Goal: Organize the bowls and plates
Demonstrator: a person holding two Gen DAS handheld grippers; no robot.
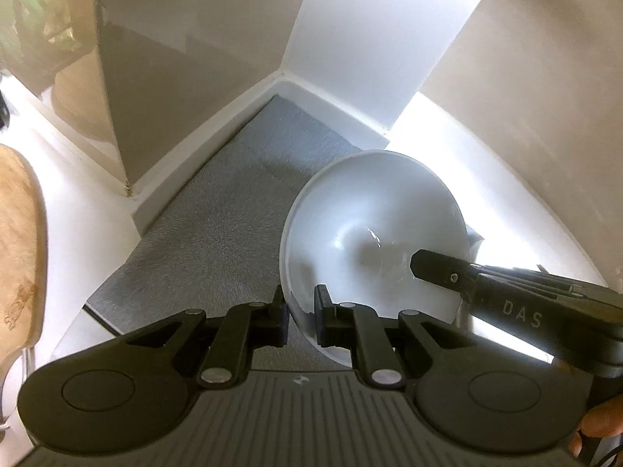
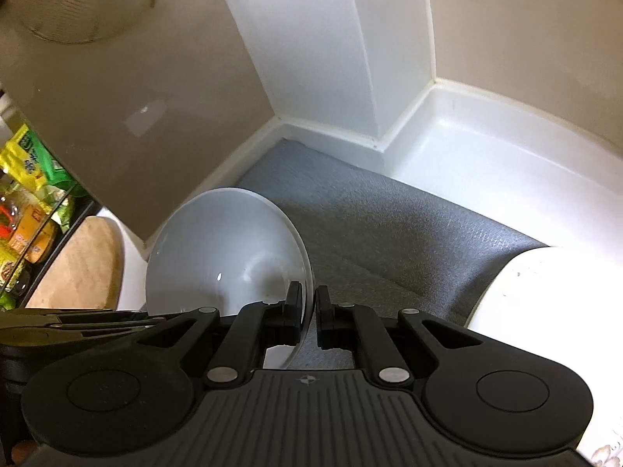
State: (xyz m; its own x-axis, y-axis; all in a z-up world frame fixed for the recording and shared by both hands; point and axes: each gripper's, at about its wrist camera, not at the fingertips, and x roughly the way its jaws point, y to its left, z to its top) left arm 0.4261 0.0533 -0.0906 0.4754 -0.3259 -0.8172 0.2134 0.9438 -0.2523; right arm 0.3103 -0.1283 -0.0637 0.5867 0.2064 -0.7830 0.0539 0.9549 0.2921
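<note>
Both claws clamp the white bowl (image 1: 370, 233): left gripper (image 1: 301, 311) and right gripper (image 2: 309, 311) pinch opposite rims at lower centre, likely steadying it above the grey mat (image 1: 218, 233).

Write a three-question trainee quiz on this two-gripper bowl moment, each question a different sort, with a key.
1. True or false: both the left gripper and the right gripper pinch the rim of the same white bowl.
2. The bowl is over: A) a grey mat B) a wooden board C) a metal rack.
3. Fill in: in the right wrist view, the other white dish sits at the mat's ____ edge.

Key: 1 true; 2 A; 3 right.
</note>
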